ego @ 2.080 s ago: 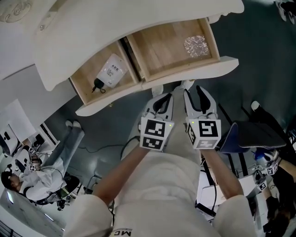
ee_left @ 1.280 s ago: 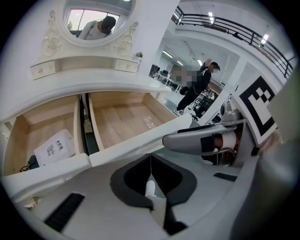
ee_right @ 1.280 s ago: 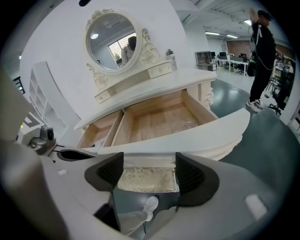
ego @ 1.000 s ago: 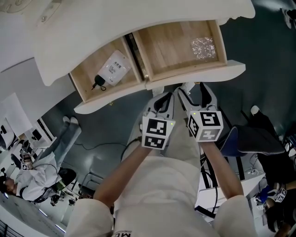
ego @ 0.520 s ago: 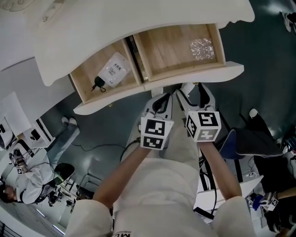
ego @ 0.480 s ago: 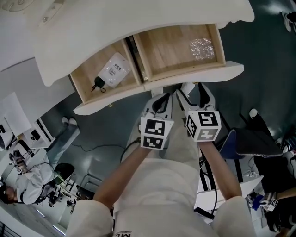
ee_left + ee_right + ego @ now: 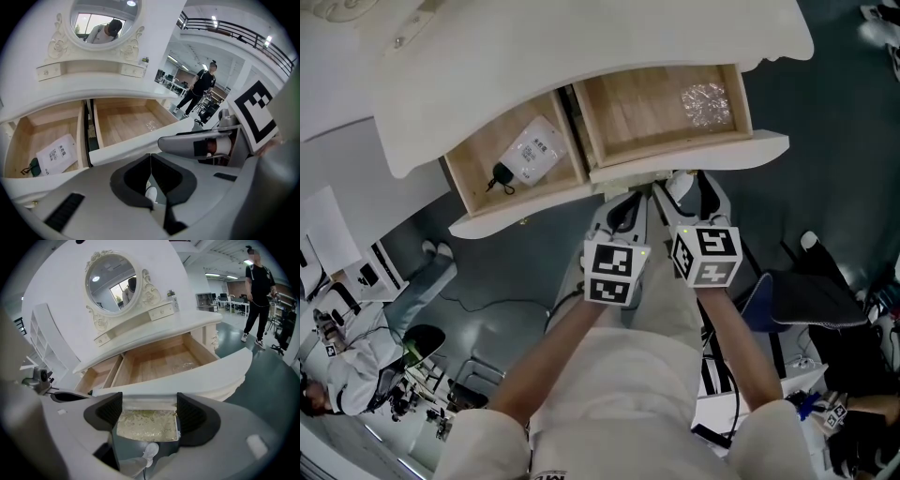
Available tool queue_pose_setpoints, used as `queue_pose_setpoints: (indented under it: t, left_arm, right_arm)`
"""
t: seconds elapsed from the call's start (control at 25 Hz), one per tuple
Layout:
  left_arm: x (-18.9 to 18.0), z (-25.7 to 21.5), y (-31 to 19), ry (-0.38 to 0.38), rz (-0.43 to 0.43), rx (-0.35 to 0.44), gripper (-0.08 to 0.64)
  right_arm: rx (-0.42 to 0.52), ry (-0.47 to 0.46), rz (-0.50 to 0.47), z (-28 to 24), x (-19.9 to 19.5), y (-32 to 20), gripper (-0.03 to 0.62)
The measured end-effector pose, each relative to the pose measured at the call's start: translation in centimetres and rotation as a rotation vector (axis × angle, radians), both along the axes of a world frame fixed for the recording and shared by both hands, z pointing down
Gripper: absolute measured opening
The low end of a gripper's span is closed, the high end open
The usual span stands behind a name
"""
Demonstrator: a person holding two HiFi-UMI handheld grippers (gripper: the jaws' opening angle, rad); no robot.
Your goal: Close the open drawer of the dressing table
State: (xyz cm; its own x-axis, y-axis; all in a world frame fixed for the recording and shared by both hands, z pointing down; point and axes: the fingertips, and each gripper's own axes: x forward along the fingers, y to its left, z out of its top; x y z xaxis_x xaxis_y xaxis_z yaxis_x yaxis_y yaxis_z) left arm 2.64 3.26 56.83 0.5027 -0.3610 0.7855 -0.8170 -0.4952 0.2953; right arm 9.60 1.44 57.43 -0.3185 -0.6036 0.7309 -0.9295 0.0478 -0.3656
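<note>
Item one: open drawer, pulled out from under the top of the dressing table, with two wooden compartments side by side. The left one holds a white packet, the right a crinkled clear wrap.

Item two: my left hand-held gripper, jaws pressed together, just below the drawer front.

Item three: my right hand-held gripper, jaws spread and empty, facing the drawer front.

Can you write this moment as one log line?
drawer: open | left gripper: shut, empty, facing its front | right gripper: open, empty, facing its front | contact: cannot tell
</note>
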Motion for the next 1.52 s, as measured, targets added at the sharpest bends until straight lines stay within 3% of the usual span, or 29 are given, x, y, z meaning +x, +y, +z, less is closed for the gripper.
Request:
queue_pose_setpoints:
  t: [1.52]
  left_arm:
    - [-1.3,0.0,-5.4,0.007,-0.116,0.044,0.011]
  right_arm:
    - [0.080,0.002,-0.031,0.0,-0.4,-7.7,0.330]
